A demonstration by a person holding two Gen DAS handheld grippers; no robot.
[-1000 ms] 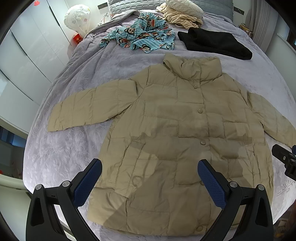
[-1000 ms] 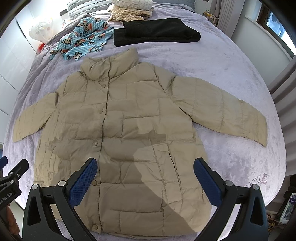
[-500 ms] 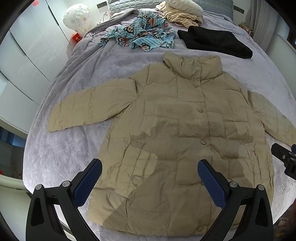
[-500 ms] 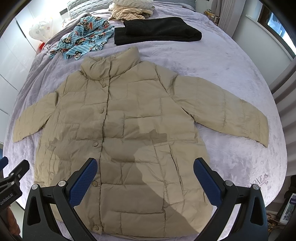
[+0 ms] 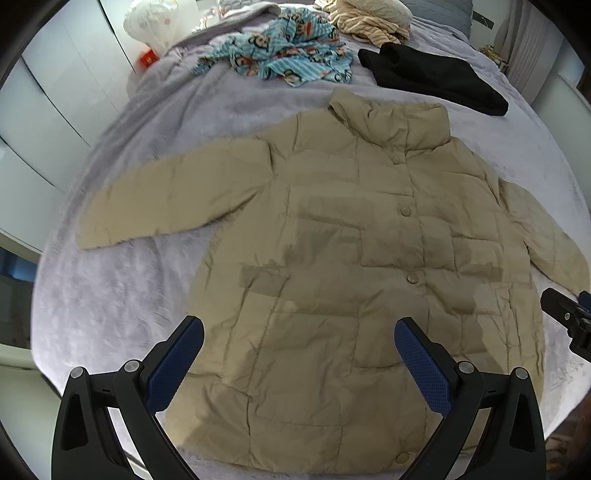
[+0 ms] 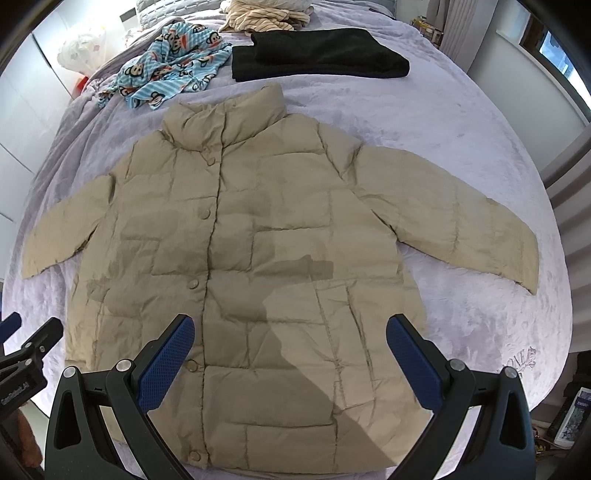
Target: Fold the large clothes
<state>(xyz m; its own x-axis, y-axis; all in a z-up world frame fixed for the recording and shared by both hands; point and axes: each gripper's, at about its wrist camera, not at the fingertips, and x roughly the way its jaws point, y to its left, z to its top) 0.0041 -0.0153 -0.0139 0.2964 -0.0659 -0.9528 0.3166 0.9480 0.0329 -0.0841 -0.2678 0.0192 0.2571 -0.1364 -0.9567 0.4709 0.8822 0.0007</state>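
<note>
A beige quilted puffer jacket [image 5: 332, 258] lies flat and buttoned, front up, on a lilac bed cover [image 5: 110, 314], collar far, hem near, both sleeves spread out. It also shows in the right wrist view [image 6: 258, 258]. My left gripper [image 5: 299, 350] is open and empty, hovering above the jacket's lower left part. My right gripper [image 6: 290, 350] is open and empty above the lower middle of the jacket. The left sleeve [image 5: 166, 199] and right sleeve [image 6: 461, 221] lie free on the cover.
A blue monkey-print garment [image 5: 280, 55], a folded black garment [image 5: 432, 77] and a striped beige pile [image 5: 369, 22] lie beyond the collar. White wardrobe doors [image 5: 44, 122] stand left of the bed. The bed edge [image 6: 535, 354] runs near right, with books [image 6: 569, 417] below it.
Both grippers have moved forward over the jacket, so it fills more of each view. The left view has shifted a little towards the left sleeve. The jaws stay open.
</note>
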